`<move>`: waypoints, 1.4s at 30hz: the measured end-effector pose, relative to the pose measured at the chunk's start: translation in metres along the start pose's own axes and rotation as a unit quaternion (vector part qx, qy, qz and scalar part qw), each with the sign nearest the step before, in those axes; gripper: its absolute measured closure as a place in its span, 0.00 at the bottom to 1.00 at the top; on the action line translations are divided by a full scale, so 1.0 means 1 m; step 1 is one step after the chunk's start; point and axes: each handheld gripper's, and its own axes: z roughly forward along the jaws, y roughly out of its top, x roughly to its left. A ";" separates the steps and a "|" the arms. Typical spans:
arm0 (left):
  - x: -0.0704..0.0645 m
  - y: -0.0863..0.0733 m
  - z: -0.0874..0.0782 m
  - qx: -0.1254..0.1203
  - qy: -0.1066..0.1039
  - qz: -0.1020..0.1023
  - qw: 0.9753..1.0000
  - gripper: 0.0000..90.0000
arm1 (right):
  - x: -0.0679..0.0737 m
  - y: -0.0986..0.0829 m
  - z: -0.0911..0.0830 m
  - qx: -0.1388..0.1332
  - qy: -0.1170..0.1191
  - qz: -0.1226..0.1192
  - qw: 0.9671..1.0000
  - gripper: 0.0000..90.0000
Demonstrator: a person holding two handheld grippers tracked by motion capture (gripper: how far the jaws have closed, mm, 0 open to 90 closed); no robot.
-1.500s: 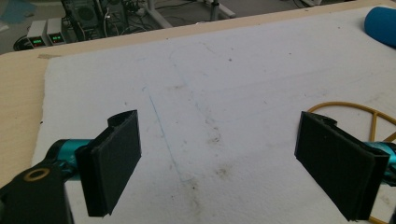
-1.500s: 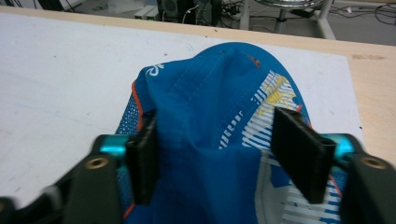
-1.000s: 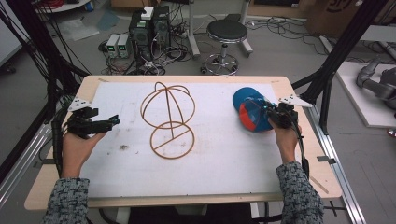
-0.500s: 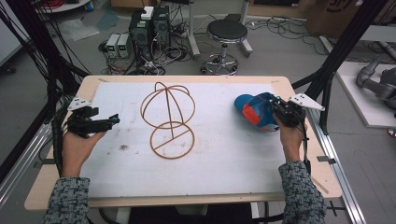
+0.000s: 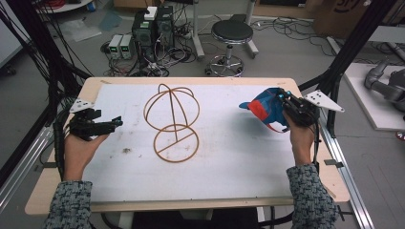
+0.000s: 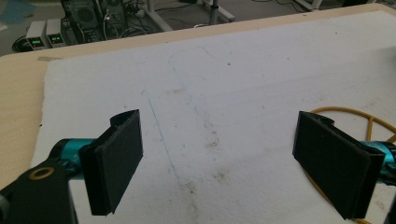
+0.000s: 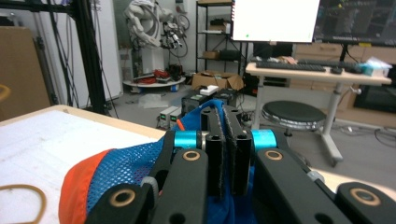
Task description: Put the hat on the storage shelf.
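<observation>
Now the right gripper (image 5: 286,110) clamps a cap (image 5: 264,108) right of the wire frame (image 5: 172,121) on the white surface (image 5: 229,157); left gripper (image 5: 102,125) gapes; stool (image 5: 231,33) behind.

No text, label, brand or number can be read in any view. The green digits on the small units on the floor, the monitor screens and the marks on the cardboard box are too blurred to make out.
</observation>
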 end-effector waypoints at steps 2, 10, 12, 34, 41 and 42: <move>0.001 0.000 -0.001 0.000 0.000 -0.001 1.000 0.18 | 0.008 0.014 0.001 0.000 0.003 -0.015 1.000 0.99; 0.003 0.001 -0.003 -0.005 0.000 -0.004 1.000 0.18 | 0.022 0.039 0.003 -0.016 0.017 -0.027 0.999 0.99; 0.003 0.001 -0.004 -0.005 0.001 -0.003 1.000 0.18 | 0.027 0.048 0.004 -0.023 0.021 -0.029 0.999 0.99; 0.009 0.001 -0.009 -0.012 0.001 -0.011 1.000 0.19 | 0.080 0.108 0.040 -0.061 0.078 -0.059 0.993 0.99; 0.011 0.000 -0.011 -0.014 -0.005 -0.013 1.000 0.19 | 0.090 0.119 0.057 -0.072 0.110 -0.052 0.990 0.99; 0.011 0.000 -0.011 -0.015 -0.004 -0.014 1.000 0.19 | 0.090 0.120 0.059 -0.075 0.115 -0.050 0.989 0.99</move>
